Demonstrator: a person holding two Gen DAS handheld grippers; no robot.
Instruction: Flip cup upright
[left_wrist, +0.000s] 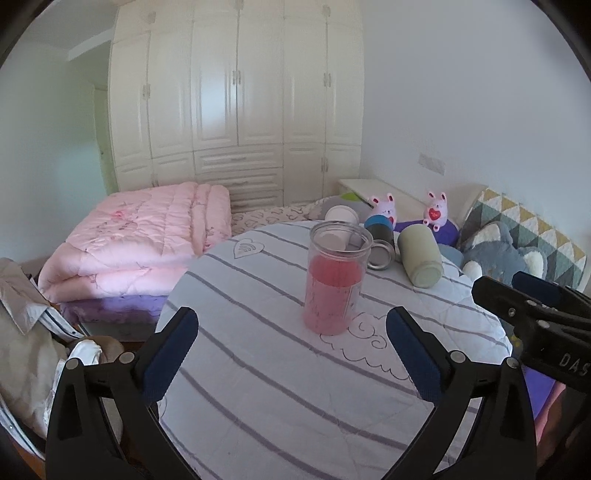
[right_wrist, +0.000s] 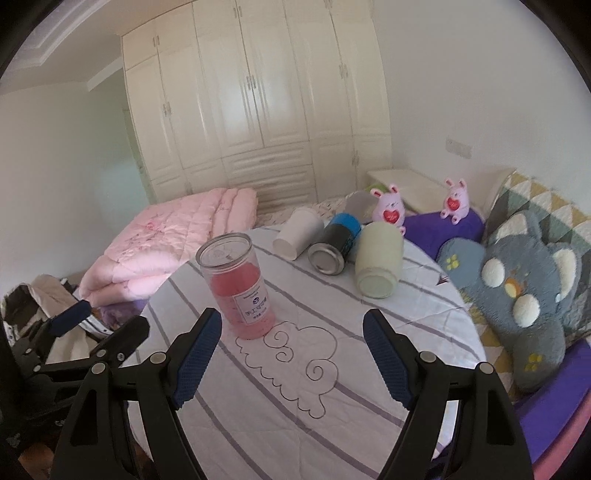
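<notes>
A clear jar (left_wrist: 335, 281) of pink contents is shown upright at the centre of the striped table (left_wrist: 258, 387), with three cups laid on their sides toward 1 o'clock — white (right_wrist: 298, 233), black-and-blue (right_wrist: 334, 243), green (right_wrist: 378, 264) — while the left gripper (left_wrist: 291, 349) and right gripper (right_wrist: 291, 356) are held spread and empty.

White letters "DAS" on right gripper (left_wrist: 532, 295) body; pink cup (right_wrist: 240, 284) label print illegible.

A round table (right_wrist: 369, 387) under a white, purple-striped quilted cloth (right_wrist: 288, 417) carries four containers — a clear jar (right_wrist: 238, 286) standing upright, and a white cup (right_wrist: 298, 233), black-and-blue can (right_wrist: 334, 245) and pale green cup (right_wrist: 378, 260) lying on their sides.
</notes>
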